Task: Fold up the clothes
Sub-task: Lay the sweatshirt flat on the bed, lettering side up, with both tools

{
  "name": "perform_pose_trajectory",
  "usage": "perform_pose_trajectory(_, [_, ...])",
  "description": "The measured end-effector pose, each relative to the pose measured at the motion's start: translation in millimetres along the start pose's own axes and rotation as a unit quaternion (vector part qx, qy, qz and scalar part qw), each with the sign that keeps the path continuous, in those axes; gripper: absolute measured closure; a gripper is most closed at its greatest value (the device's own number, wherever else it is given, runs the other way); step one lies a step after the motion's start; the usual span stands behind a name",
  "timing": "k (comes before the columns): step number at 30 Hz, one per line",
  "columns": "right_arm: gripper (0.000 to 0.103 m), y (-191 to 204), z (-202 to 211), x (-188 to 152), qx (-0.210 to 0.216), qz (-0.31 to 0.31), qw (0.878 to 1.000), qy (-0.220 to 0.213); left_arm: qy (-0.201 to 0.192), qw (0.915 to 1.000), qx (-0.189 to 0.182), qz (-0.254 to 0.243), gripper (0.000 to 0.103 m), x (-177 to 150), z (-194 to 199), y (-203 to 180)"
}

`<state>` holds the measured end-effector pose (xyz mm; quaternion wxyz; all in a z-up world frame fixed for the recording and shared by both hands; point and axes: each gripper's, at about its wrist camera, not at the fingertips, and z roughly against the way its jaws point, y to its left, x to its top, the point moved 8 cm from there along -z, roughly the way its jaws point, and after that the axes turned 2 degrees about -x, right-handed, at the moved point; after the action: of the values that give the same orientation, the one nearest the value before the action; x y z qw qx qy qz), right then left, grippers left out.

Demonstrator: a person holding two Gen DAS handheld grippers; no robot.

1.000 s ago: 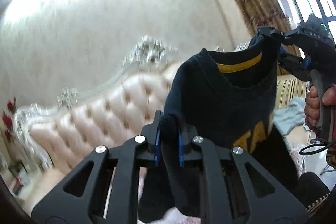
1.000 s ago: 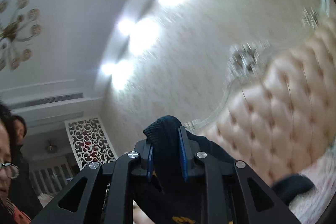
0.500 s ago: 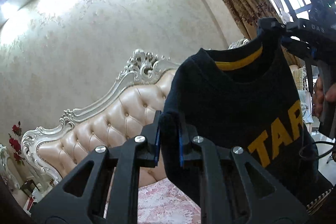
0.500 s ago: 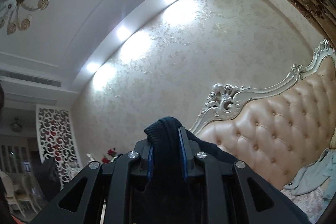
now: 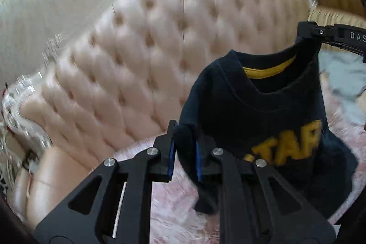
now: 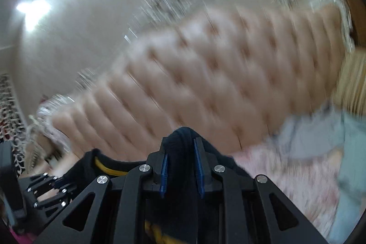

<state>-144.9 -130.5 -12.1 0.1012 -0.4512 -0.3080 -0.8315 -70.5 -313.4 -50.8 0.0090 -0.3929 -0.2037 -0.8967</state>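
Note:
A navy sweater [image 5: 263,120] with a yellow collar lining and yellow letters hangs spread between my two grippers above the bed. My left gripper [image 5: 185,148] has one shoulder bunched between its blue pads, and its jaws are opening. In the left wrist view my right gripper [image 5: 307,34] pinches the other shoulder at the upper right. The right wrist view shows that gripper [image 6: 180,154] with a fold of the sweater [image 6: 183,133] between its pads, its jaws opening too. The left gripper [image 6: 66,184] appears at the lower left there.
A tufted pink headboard [image 5: 137,61] with a carved silver frame fills the background. Below lies a pink floral bedspread [image 5: 173,209]. A pale blue garment [image 6: 320,136] lies on the bed to the right. Both views are motion-blurred.
Both grippers have dropped and tipped downward with the sweater. The views have swung from the wall and ceiling to the headboard and bed. Both pairs of pads stand slightly wider apart.

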Motion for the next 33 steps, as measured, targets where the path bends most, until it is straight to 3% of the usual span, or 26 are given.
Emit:
perform_pose_trajectory(2, [0.070, -27.5, -41.2, -25.4, -0.019, -0.026, 0.998, 0.056, 0.032, 0.9994, 0.011, 0.004, 0.083, -18.2, -26.7, -1.4])
perform_pose_trajectory(4, [0.057, -50.9, -64.7, -42.2, -0.041, -0.052, 0.993, 0.096, 0.063, 0.9978, 0.022, 0.008, 0.082, -36.4, -51.7, -2.0])
perform_pose_trajectory(6, [0.050, -69.4, -63.2, -53.6, -0.031, -0.079, 0.991, 0.106, 0.086, 0.9958, 0.024, 0.020, 0.079, -52.8, -69.7, -1.2])
perform_pose_trajectory(8, [0.049, -81.7, -52.4, -59.4, -0.020, -0.086, 0.991, 0.102, 0.099, 0.9941, 0.015, 0.043, 0.064, -69.4, -74.9, 7.6])
perform_pose_trajectory(10, [0.049, -92.3, -36.8, -66.3, -0.020, -0.078, 0.991, 0.104, 0.107, 0.9923, 0.009, 0.062, 0.040, -84.2, -78.4, 15.3])
perform_pose_trajectory(14, [0.049, -109.2, 8.5, -90.3, -0.042, -0.022, 0.991, 0.122, 0.097, 0.9915, -0.009, 0.087, 0.027, -105.8, -64.8, 15.0])
perform_pose_trajectory(16, [0.049, -116.8, 31.1, -107.1, -0.054, -0.001, 0.990, 0.134, 0.092, 0.9907, -0.019, 0.099, 0.016, -116.5, -57.7, 14.7])
perform_pose_trajectory(19, [0.049, -132.8, 53.4, -134.4, -0.075, 0.016, 0.985, 0.157, 0.081, 0.9855, -0.062, 0.136, 0.014, -133.8, -28.5, -6.0])
perform_pose_trajectory(22, [0.049, -154.0, 66.9, -165.8, -0.098, 0.008, 0.975, 0.197, 0.080, 0.9750, -0.137, 0.156, 0.013, -149.6, 1.8, -48.7])
perform_pose_trajectory(26, [0.050, -178.4, 86.3, -196.7, -0.125, -0.009, 0.965, 0.230, 0.079, 0.9587, -0.237, 0.136, 0.012, -160.1, 35.3, -119.0])
perform_pose_trajectory(28, [0.056, -183.0, 92.4, -207.8, -0.130, 0.000, 0.962, 0.240, 0.079, 0.9552, -0.264, 0.108, 0.012, -162.7, 45.4, -152.4])
perform_pose_trajectory(33, [0.063, -177.6, 96.7, -228.1, -0.126, 0.045, 0.956, 0.263, 0.106, 0.9554, -0.265, 0.078, 0.012, -168.5, 36.1, -192.5])
